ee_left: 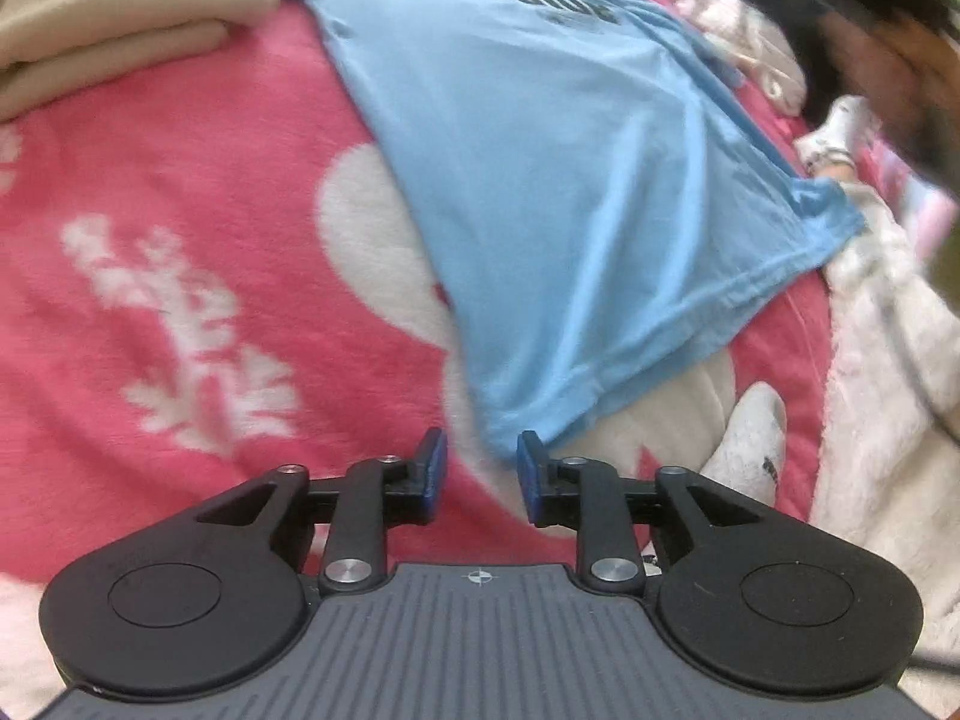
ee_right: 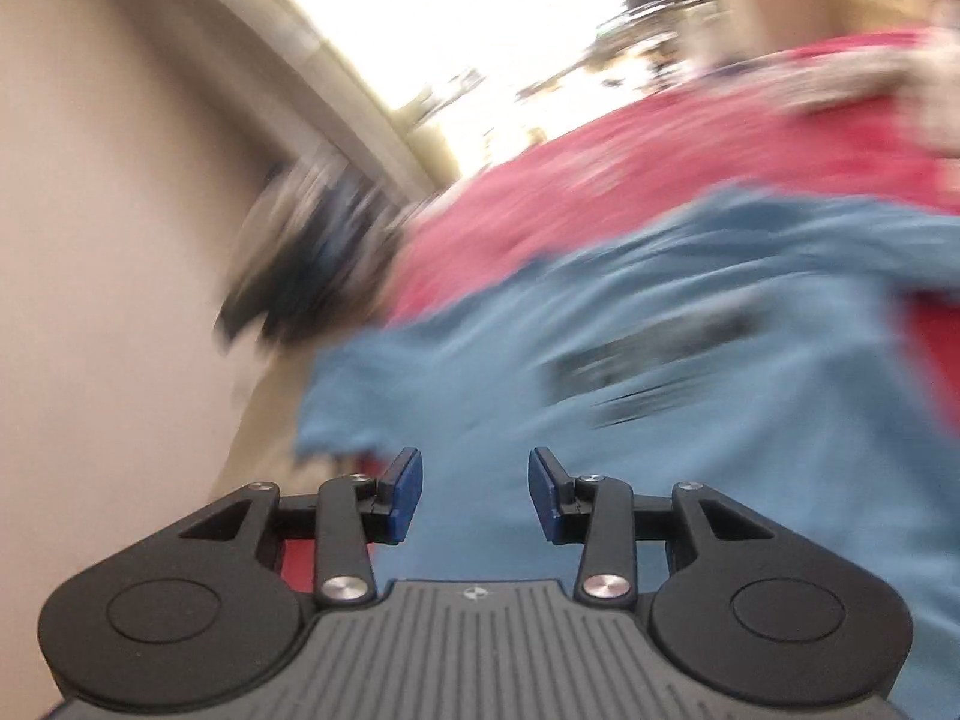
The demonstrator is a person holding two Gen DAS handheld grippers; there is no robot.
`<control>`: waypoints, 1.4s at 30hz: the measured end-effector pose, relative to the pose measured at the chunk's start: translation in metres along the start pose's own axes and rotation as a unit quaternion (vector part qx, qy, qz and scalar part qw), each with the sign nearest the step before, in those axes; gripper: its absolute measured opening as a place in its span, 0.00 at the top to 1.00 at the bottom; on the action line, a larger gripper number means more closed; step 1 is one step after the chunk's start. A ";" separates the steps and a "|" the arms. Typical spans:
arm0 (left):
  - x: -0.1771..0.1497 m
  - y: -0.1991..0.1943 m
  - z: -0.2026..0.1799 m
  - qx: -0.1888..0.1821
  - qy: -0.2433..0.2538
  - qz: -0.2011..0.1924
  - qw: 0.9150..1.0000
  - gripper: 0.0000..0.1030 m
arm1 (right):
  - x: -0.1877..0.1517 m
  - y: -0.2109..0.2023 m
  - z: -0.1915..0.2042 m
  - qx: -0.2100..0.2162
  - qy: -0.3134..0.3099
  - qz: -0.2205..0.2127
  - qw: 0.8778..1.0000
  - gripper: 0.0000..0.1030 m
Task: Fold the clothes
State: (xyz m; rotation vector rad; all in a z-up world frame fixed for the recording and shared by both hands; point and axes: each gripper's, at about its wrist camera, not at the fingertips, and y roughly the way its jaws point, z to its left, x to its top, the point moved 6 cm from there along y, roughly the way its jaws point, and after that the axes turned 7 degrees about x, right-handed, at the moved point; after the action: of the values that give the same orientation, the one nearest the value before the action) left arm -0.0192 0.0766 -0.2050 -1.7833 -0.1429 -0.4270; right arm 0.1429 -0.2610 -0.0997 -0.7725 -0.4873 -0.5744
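Blue T-shirt (ee_left: 540,180) is lying lengthwise ahead of both tongs; left gripper (ee_left: 482,474), jaws spread, is hovering at its near hem corner, right gripper (ee_right: 474,495) likewise spread over cloth

The left wrist view looks down close over the blue shirt (ee_left: 540,180) from its hem end. The right wrist view, tilted and blurred, skims low across the same shirt (ee_right: 690,420) toward a wall (ee_right: 120,240).

A pink blanket (ee_left: 180,192) carries a blue T-shirt (ee_left: 540,180), beige folded cloth (ee_left: 108,30) and white sock (ee_left: 750,444).
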 end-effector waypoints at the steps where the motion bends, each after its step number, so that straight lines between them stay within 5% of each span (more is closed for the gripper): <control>1: 0.007 -0.012 0.005 0.006 -0.010 -0.005 1.000 0.73 | 0.009 -0.032 -0.016 -0.015 0.017 -0.020 1.000 0.59; 5: 0.059 -0.089 0.023 0.050 -0.046 -0.087 0.994 0.73 | 0.028 -0.143 -0.055 -0.064 0.025 -0.081 0.994 0.59; 9: 0.132 -0.198 0.027 0.118 -0.071 -0.176 0.975 0.73 | 0.042 -0.220 -0.063 -0.062 0.007 -0.124 0.990 0.59; 13: 0.205 -0.290 -0.006 0.195 -0.061 -0.246 0.947 0.69 | 0.055 -0.257 -0.055 -0.057 -0.018 -0.135 0.989 0.59; 16: 0.244 -0.322 -0.043 0.225 -0.048 -0.276 0.933 0.67 | 0.067 -0.256 -0.053 -0.063 -0.029 -0.117 0.991 0.59; 20: 0.268 -0.287 -0.111 0.215 0.009 -0.287 0.934 0.64 | 0.082 -0.234 -0.058 -0.080 -0.041 -0.079 0.993 0.59; 25: 0.268 -0.163 -0.167 0.180 0.091 -0.255 0.946 0.64 | 0.079 -0.176 -0.091 -0.085 -0.020 -0.021 0.996 0.59; 30: 0.288 -0.053 -0.192 0.167 0.171 -0.202 0.950 0.64 | 0.077 -0.109 -0.173 -0.069 0.119 0.012 0.990 0.59; 34: 0.303 0.033 -0.211 0.156 0.234 -0.158 0.947 0.64 | 0.089 -0.056 -0.245 -0.087 0.222 0.008 0.971 0.59; 40: 0.327 0.125 -0.231 0.117 0.316 -0.160 0.928 0.64 | 0.135 0.005 -0.297 -0.169 0.152 0.019 0.974 0.59; 42: 0.337 0.146 -0.233 0.097 0.314 -0.174 0.928 0.64 | 0.144 0.016 -0.316 -0.207 0.137 0.031 0.968 0.59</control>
State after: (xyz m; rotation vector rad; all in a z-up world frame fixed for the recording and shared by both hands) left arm 0.2896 -0.2274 -0.1713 -1.3493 -0.0434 -1.1768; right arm 0.3227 -0.5341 -0.2182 -1.0820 -0.0845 -0.7242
